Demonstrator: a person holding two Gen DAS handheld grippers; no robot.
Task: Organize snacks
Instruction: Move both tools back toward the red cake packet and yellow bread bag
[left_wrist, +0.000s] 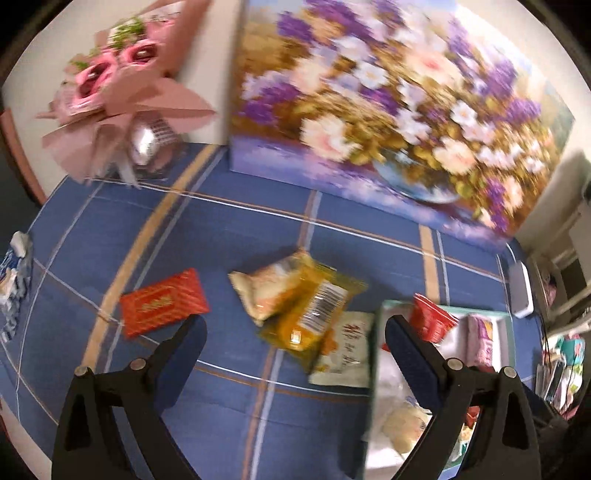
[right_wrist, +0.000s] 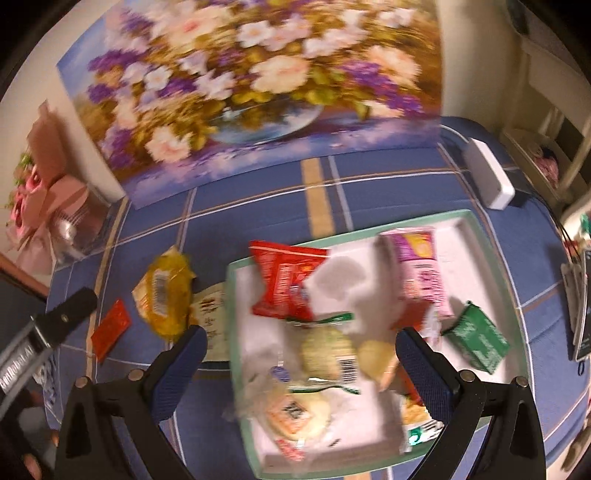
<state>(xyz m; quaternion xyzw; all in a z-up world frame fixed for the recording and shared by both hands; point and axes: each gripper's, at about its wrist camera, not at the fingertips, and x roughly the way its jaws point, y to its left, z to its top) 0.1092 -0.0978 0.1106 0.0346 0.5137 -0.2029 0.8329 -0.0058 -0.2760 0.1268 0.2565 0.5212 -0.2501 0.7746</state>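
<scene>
A white tray with a green rim (right_wrist: 491, 251) holds several snack packets: a red one (right_wrist: 284, 284), a pink one (right_wrist: 421, 273), a green box (right_wrist: 476, 339) and clear-wrapped cakes (right_wrist: 325, 350). Loose on the blue cloth left of the tray lie a yellow packet (left_wrist: 314, 310), a cream packet (left_wrist: 258, 291), a white packet (left_wrist: 347, 347) and a red flat packet (left_wrist: 162, 302). My left gripper (left_wrist: 295, 332) is open and empty above the loose packets. My right gripper (right_wrist: 301, 343) is open and empty above the tray. The left gripper also shows in the right wrist view (right_wrist: 70, 306).
A flower painting (left_wrist: 388, 110) stands at the back of the table. A pink bouquet (left_wrist: 110, 92) lies at the back left. A white box (right_wrist: 487, 173) sits at the right edge. A blue-white wrapper (left_wrist: 14, 273) lies at the far left.
</scene>
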